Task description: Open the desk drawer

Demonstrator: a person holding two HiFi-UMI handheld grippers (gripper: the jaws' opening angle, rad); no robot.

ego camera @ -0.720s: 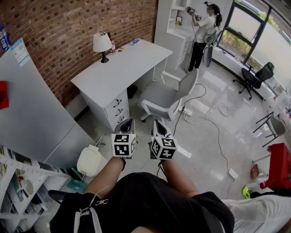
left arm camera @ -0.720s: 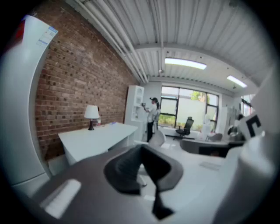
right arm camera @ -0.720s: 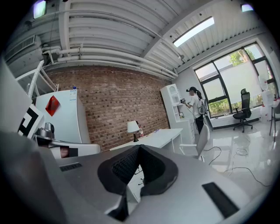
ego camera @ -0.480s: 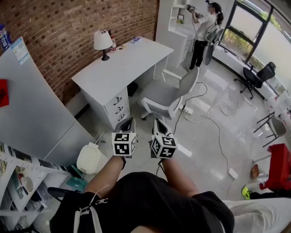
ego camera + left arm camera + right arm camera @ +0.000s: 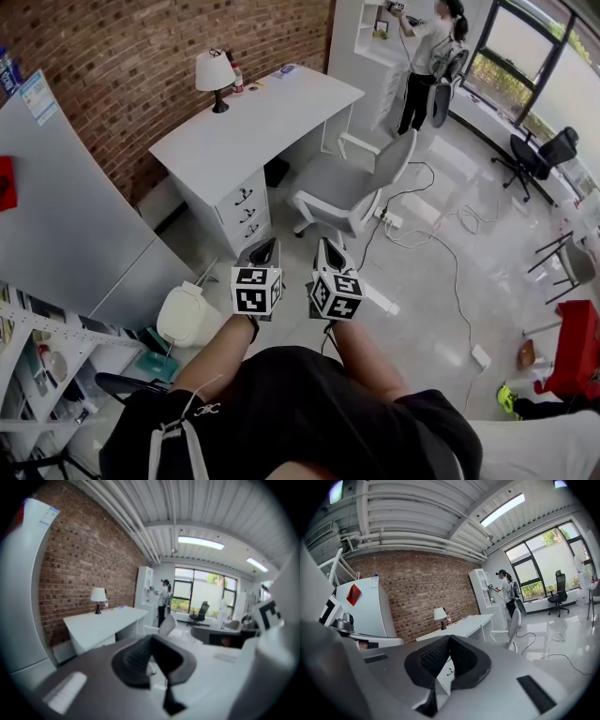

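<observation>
A white desk [image 5: 258, 122] stands against the brick wall, with a stack of three drawers [image 5: 246, 212] with dark handles at its near end, all closed. My left gripper [image 5: 264, 249] and right gripper [image 5: 328, 253] are held side by side in front of me, over the floor and well short of the drawers. Both are shut with nothing between the jaws. The left gripper view shows the shut left gripper [image 5: 151, 641] with the desk [image 5: 101, 623] far beyond. The right gripper [image 5: 449, 641] points toward the desk [image 5: 461, 625].
A white swivel chair [image 5: 352, 192] stands right of the drawers. A lamp [image 5: 215, 73] sits on the desk's far end. A large white panel [image 5: 66, 216], a white round appliance [image 5: 186, 317] and shelving [image 5: 37, 375] are at left. Cables [image 5: 441, 248] cross the floor; a person [image 5: 427, 42] stands far off.
The desk and chair have slid slightly down and nearer in the head view. Both grippers stay shut and side by side.
</observation>
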